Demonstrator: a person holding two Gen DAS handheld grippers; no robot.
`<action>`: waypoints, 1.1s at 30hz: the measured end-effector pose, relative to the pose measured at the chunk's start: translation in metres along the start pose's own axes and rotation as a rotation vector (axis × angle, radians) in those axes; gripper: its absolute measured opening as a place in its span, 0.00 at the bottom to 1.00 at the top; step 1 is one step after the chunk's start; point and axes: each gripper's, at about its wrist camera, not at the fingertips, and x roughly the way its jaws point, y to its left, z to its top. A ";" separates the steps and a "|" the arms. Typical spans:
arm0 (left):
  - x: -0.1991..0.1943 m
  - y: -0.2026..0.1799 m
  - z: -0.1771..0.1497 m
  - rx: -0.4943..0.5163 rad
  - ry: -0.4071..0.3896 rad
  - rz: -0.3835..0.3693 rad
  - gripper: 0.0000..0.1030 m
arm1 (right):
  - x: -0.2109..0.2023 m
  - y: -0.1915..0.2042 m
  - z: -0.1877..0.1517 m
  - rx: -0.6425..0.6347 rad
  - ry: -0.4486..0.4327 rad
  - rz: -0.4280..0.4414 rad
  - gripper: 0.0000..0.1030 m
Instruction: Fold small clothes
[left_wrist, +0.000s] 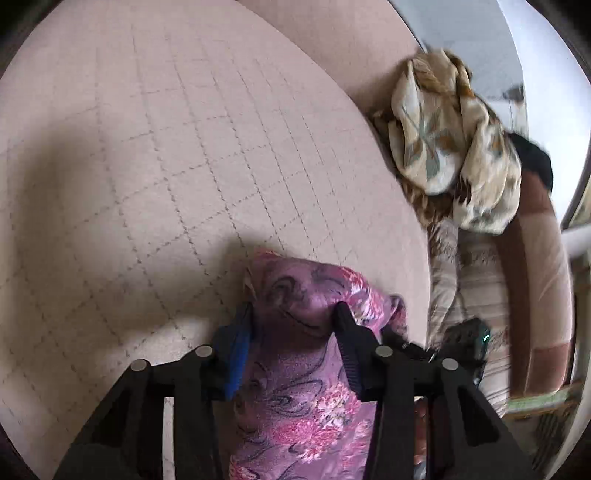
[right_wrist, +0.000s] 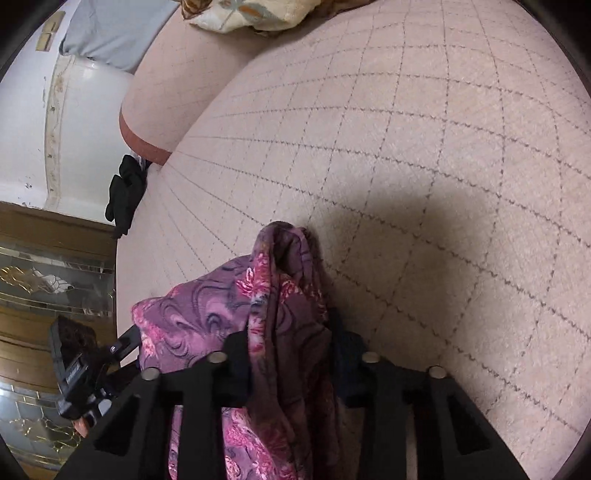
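Purple floral garment (left_wrist: 295, 387) is clamped in the left tool (left_wrist: 291, 314) and in the right tool (right_wrist: 291, 332), bunched and lifted above the quilted pink sofa seat (left_wrist: 166, 147). Farther off, a cream patterned cloth (left_wrist: 443, 147) lies heaped by the backrest.

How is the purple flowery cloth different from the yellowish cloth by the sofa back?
The purple cloth is pinched by the left gripper and the right gripper; the cream cloth is touched by nothing. The purple cloth has pink flowers; the cream cloth has brown and grey leaves. The purple cloth hangs over the sofa seat; the cream cloth lies crumpled in a heap. Both are patterned fabric.
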 end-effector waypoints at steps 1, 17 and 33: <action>-0.008 -0.002 0.000 0.005 -0.007 -0.015 0.21 | -0.001 0.002 -0.001 0.005 -0.006 0.013 0.25; -0.080 0.037 0.003 0.043 -0.133 0.078 0.75 | 0.017 0.036 0.009 0.019 0.011 0.050 0.61; -0.025 0.019 -0.013 -0.009 0.008 -0.076 0.33 | 0.010 0.019 0.001 0.008 0.046 0.138 0.18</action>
